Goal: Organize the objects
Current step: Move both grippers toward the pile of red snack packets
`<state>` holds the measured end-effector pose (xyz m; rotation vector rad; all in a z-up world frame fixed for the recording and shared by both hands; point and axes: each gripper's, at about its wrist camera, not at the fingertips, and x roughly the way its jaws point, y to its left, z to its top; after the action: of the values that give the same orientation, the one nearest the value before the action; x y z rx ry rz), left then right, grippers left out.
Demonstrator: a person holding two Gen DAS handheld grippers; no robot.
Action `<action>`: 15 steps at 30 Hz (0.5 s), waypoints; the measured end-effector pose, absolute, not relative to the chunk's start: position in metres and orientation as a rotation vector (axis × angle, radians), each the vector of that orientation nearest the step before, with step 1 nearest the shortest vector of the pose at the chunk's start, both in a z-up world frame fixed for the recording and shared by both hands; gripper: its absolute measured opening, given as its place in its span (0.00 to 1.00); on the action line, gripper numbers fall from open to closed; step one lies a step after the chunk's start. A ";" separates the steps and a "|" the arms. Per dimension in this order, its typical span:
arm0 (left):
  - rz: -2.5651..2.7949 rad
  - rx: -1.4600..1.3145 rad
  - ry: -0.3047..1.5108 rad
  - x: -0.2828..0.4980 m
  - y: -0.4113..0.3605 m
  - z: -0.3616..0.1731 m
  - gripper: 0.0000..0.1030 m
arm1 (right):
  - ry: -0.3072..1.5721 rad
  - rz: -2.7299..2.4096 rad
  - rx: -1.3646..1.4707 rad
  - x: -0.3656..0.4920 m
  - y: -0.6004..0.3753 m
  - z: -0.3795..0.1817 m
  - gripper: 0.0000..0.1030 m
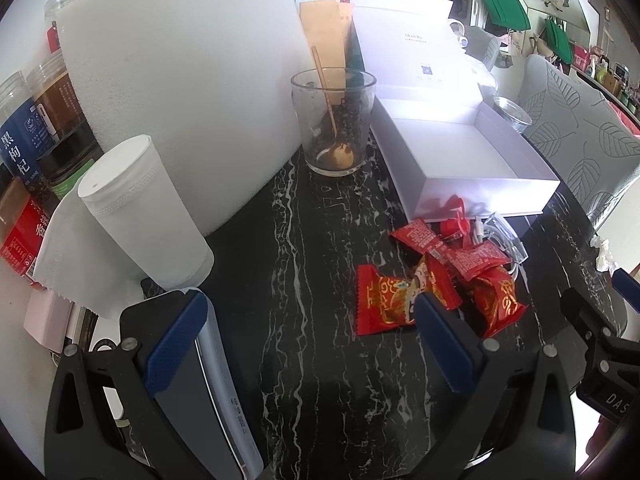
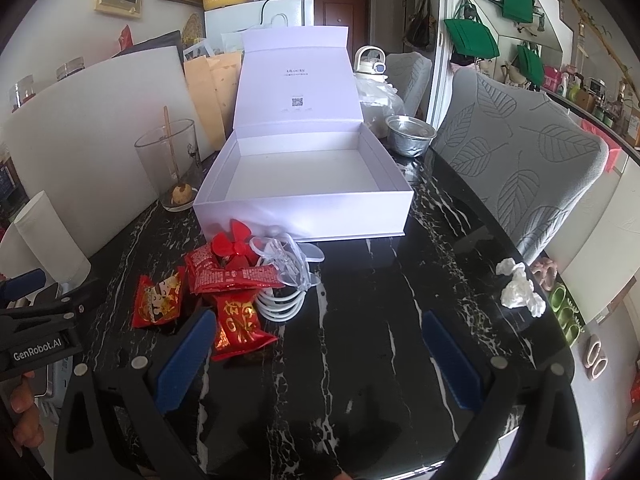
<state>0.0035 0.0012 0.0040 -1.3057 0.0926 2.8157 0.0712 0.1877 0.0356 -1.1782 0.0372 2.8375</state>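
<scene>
Several red snack packets (image 1: 384,300) (image 2: 236,328) lie heaped on the black marble table (image 1: 320,260) (image 2: 380,280). A small red fan (image 2: 234,240) (image 1: 454,220) and a coiled white cable (image 2: 280,300) (image 1: 504,240) are in the same heap. Just behind it stands an open white box (image 1: 480,196) (image 2: 304,216), lid up, nothing inside. My left gripper (image 1: 308,298) hovers open over bare table, its right finger by the nearest packet. My right gripper (image 2: 318,316) is open too, with its left finger beside a packet.
A glass with a wooden spoon (image 1: 332,120) (image 2: 168,160) stands left of the box. A white tumbler (image 1: 148,212), foam board (image 1: 180,80) and jars (image 1: 24,136) fill the left side. Crumpled tissue (image 2: 520,288) lies near the right edge. A grey chair (image 2: 520,152) and metal bowl (image 2: 410,134) are behind.
</scene>
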 end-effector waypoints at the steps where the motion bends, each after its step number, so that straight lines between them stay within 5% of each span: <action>1: 2.815 -1.305 0.091 0.004 0.001 0.004 1.00 | 0.040 2.839 -1.178 0.071 0.188 0.035 1.00; 15: 2.784 -1.308 0.095 0.002 0.003 -0.003 1.00 | 0.039 2.860 -1.205 0.070 0.188 0.025 1.00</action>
<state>0.0024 0.0029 -0.0030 -1.3083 0.0949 2.7842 0.0700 0.1878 0.0249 -1.2052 0.0393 2.8598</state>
